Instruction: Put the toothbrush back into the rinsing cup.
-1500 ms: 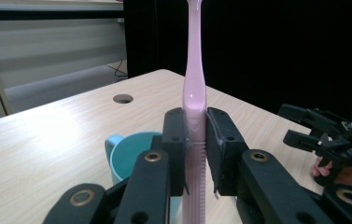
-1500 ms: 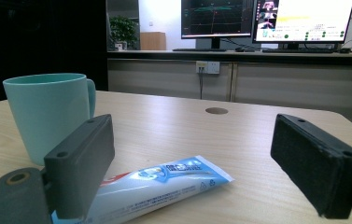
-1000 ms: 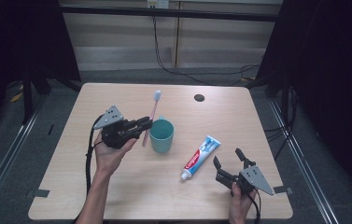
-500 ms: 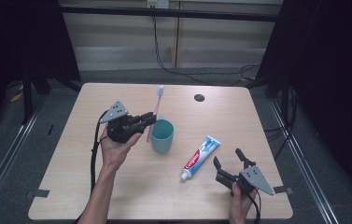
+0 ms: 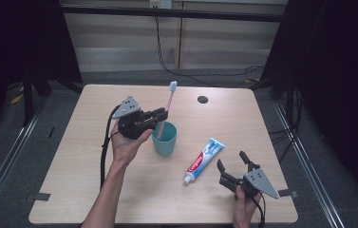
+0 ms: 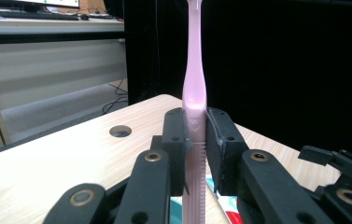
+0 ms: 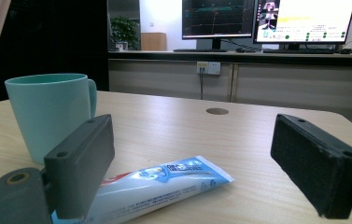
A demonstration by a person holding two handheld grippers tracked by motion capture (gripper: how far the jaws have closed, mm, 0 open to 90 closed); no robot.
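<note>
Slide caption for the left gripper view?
Left gripper clamps an upright pink plastic toothbrush above the wooden table.

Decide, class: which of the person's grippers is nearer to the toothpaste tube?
Right. The right gripper, open, sits just beside the toothpaste tube near the cap end; the left gripper holds the pink toothbrush over the teal cup, farther away.

toothbrush (image 6: pixel 194 84) head cut off by the left gripper view's top edge; toothpaste (image 7: pixel 164 184) cap hidden
</note>
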